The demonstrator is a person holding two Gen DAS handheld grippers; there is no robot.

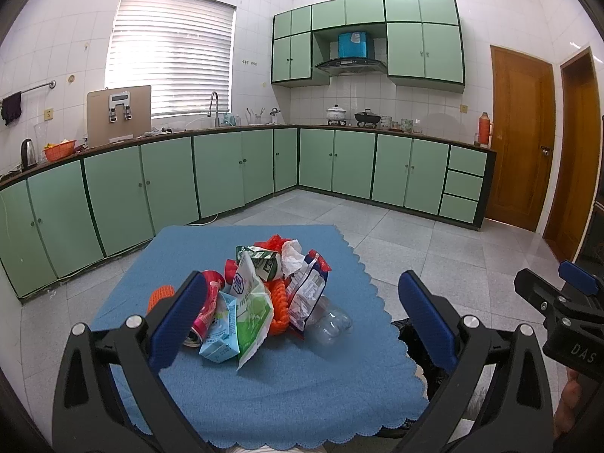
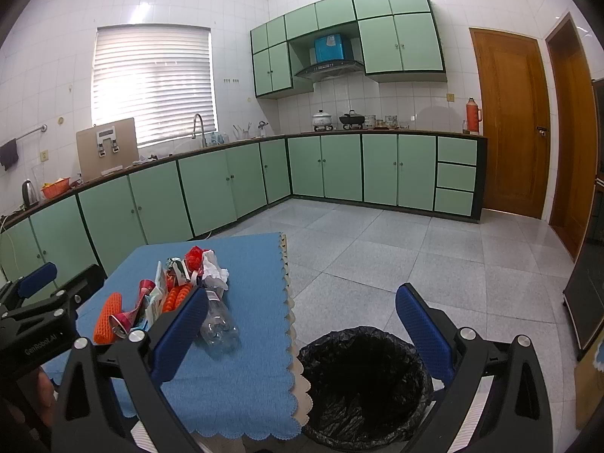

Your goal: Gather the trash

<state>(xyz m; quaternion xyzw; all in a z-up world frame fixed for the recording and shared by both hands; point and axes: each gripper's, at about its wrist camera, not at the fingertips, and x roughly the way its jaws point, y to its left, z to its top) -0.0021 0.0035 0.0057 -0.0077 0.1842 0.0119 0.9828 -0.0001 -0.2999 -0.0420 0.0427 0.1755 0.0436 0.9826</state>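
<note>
Clear plastic bottle (image 1: 332,319), matt blue cloth (image 1: 287,389), glossy black bin liner (image 2: 364,381)

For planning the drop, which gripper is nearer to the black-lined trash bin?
Right. The right gripper hovers open almost above the trash bin; the left gripper is open over the table's trash pile, beside the bin.

The letters "DAS" stand in pale print on the black body of the right gripper (image 1: 575,304), seen at the far right edge of the left wrist view, beyond the left tongs' right finger. "GenRobot.AI" stands in small pale print on the black body of the left gripper (image 2: 37,298), at the left edge of the right wrist view, just left of the right tongs' left finger. A white and green bag (image 1: 251,302) between the left tongs' fingers carries large blue characters, too distorted to read.
</note>
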